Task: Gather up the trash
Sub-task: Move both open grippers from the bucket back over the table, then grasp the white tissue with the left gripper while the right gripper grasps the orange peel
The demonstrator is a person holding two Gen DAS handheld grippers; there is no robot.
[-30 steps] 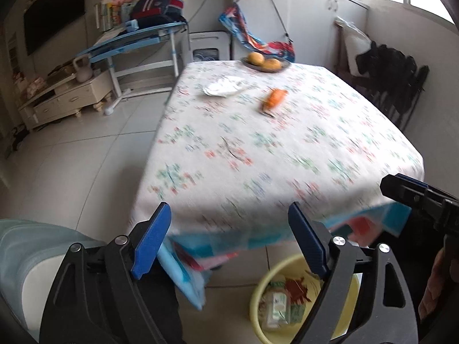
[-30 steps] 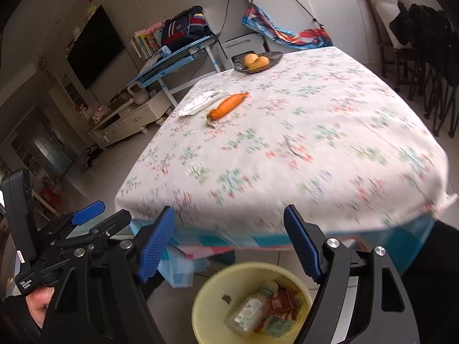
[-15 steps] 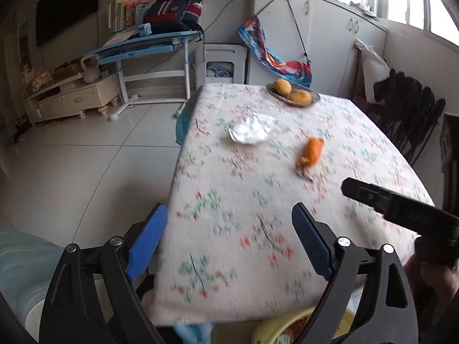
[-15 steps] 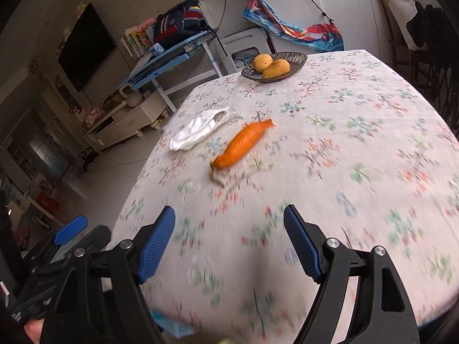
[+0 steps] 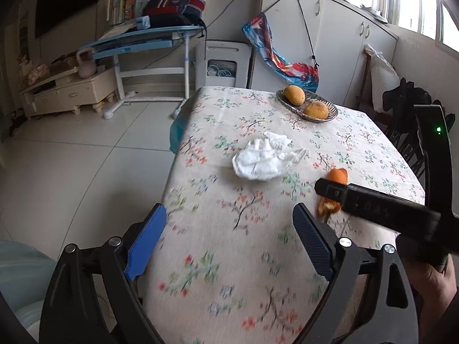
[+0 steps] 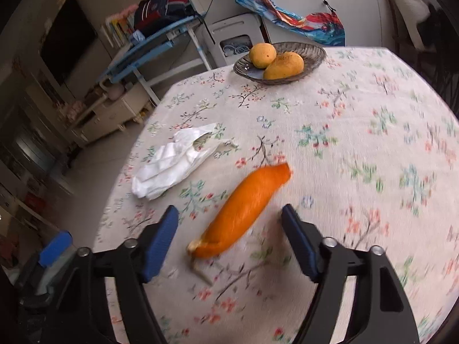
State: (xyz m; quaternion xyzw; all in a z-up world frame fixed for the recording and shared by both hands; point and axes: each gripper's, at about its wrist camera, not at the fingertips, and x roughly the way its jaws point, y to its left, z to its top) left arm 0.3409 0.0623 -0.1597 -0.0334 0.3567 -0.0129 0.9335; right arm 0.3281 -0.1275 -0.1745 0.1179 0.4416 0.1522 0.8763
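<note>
An orange peel (image 6: 246, 209) lies on the flowered tablecloth (image 6: 358, 143). My right gripper (image 6: 229, 213) hovers over it with the peel between its closing jaws; the blue pads stand clear of it on both sides. A crumpled white tissue (image 6: 172, 163) lies just left of the peel. In the left wrist view the tissue (image 5: 259, 160) sits ahead of my left gripper (image 5: 229, 220), which is open with nothing in it. One black finger of the right gripper (image 5: 373, 203) crosses the peel (image 5: 337, 176) and hides its middle.
A dark dish with two yellow fruits (image 5: 307, 106) stands at the table's far side. Dark chairs (image 5: 407, 120) line the right edge. Beyond the left edge are tiled floor (image 5: 71, 157), a blue desk (image 5: 143, 40) and a low cabinet (image 5: 66, 91).
Both grippers have moved forward from the table's near edge out over the cloth. The yellow basin of trash below has left view. The right jaws have narrowed around the peel.
</note>
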